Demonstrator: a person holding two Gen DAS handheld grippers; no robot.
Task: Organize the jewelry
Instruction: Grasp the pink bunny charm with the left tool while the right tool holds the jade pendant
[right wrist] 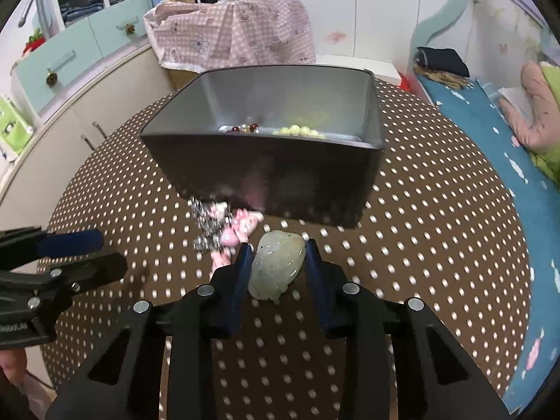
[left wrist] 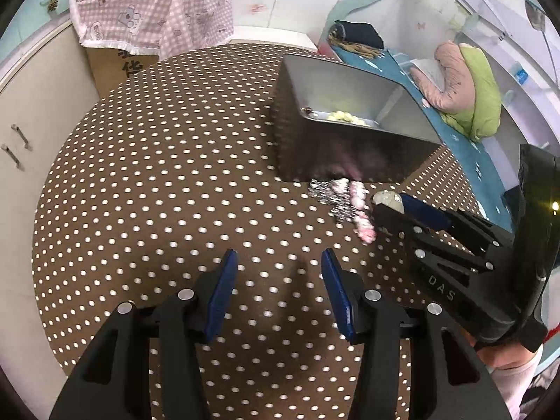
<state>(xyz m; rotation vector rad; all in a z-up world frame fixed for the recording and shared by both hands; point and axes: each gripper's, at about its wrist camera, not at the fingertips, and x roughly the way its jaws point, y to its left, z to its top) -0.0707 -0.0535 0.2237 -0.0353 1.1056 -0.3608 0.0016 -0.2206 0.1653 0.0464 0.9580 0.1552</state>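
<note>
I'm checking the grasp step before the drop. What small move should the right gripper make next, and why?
Probably lift straight up. The right gripper has its pads against both sides of the pale green pendant, which seems to rest on the dotted tablecloth. The dark box just beyond has tall walls to clear.

Brown white-dotted tablecloth (right wrist: 437, 210), pale green pendant (right wrist: 276, 266)

We can't resolve the blurred silver chain (right wrist: 207, 225) and pink beads (right wrist: 245, 225) just ahead-left of the right gripper (right wrist: 278, 248), its jaws hide the jade pendant's (right wrist: 278, 262) sides, and the box's (right wrist: 266, 171) near wall hides most of its contents.
</note>
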